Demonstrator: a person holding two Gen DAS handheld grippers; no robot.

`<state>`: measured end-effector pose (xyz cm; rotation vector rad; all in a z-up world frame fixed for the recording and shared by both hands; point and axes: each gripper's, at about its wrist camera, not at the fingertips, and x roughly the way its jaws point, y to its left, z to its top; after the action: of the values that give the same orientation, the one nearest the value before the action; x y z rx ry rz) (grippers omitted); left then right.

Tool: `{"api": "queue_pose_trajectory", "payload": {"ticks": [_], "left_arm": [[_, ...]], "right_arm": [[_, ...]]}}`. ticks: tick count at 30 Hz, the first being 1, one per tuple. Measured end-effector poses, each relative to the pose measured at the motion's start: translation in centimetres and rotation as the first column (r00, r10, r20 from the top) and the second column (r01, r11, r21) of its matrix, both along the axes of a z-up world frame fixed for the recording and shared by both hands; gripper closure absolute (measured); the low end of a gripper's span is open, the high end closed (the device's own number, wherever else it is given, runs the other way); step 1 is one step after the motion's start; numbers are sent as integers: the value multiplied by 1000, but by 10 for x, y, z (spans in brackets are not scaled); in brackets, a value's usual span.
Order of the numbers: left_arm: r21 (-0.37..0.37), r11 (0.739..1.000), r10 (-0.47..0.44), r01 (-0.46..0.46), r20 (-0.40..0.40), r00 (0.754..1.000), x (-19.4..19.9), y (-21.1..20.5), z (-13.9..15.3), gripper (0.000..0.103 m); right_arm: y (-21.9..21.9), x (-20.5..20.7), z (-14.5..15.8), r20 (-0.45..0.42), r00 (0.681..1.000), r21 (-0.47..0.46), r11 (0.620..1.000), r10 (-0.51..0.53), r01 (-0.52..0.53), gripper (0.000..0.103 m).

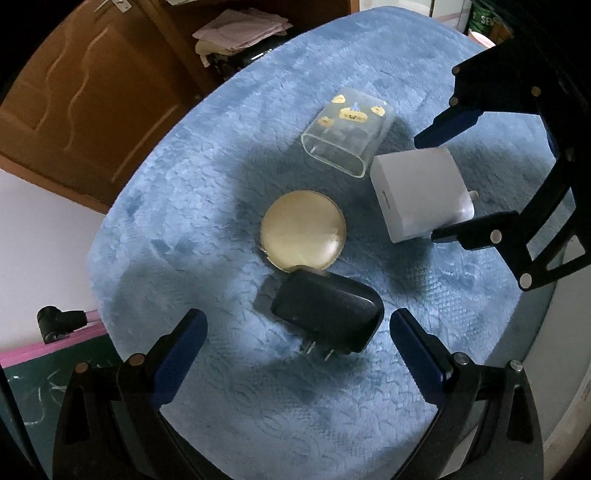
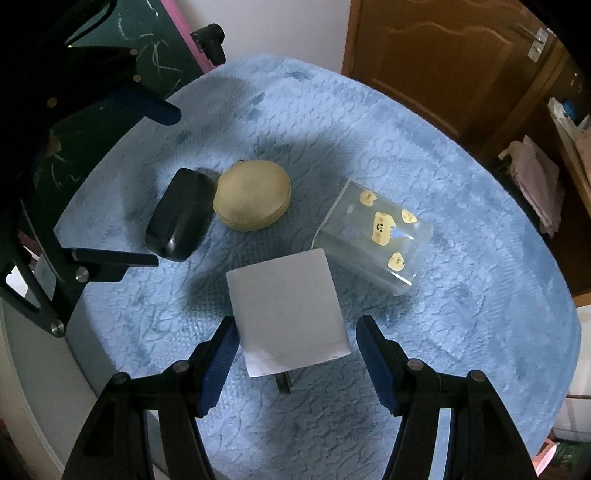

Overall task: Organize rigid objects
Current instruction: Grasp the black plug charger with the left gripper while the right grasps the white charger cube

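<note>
A black charger (image 1: 325, 314) (image 2: 181, 218) lies on the blue fluffy cloth (image 1: 207, 177) (image 2: 461, 258), prongs toward my left gripper (image 1: 295, 321) (image 2: 166, 184). That gripper hangs open over it, a finger on each side with gaps. A white cube charger (image 1: 417, 192) (image 2: 284, 306) sits between the fingers of my right gripper (image 2: 295, 325) (image 1: 424, 188), which is open, with a gap showing on the right side. A round beige case (image 1: 303, 229) (image 2: 251, 199) touches the black charger. A clear box with yellow stickers (image 1: 347, 133) (image 2: 373, 236) lies on its side beyond the white charger.
The cloth covers a round table whose edge curves close around the objects. A brown wooden door (image 1: 74, 99) (image 2: 443, 55), a green chalkboard with pink frame (image 1: 37, 380) (image 2: 155, 40) and folded cloths (image 1: 240, 29) (image 2: 535, 177) stand beyond it.
</note>
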<state>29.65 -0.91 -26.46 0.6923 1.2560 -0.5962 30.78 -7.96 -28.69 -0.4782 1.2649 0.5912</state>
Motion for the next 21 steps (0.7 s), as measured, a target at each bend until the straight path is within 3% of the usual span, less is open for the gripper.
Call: {"api": "queue_pose_trajectory", "payload": {"ticks": [5, 9, 12, 14, 21], "left_arm": [[16, 999, -31, 31, -8, 999, -5, -4, -7, 5], [8, 1000, -13, 13, -33, 999, -2, -5, -12, 23], [10, 1000, -4, 4, -27, 1000, -1, -7, -14, 25], [-3, 1000, -1, 0, -39, 999, -2, -8, -15, 36], [-40, 996, 75, -76, -36, 997, -7, -2, -10, 36]], "right_arm": [[-2, 0, -5, -3, 1000, -6, 1000, 12, -12, 37], [-1, 2, -9, -16, 1000, -3, 1000, 10, -10, 38], [0, 2, -7, -24, 1000, 11, 1000, 5, -5, 40], [-1, 2, -6, -30, 1000, 25, 1000, 8, -7, 44], [-11, 8, -7, -39, 999, 62, 998, -25, 28, 44]]}}
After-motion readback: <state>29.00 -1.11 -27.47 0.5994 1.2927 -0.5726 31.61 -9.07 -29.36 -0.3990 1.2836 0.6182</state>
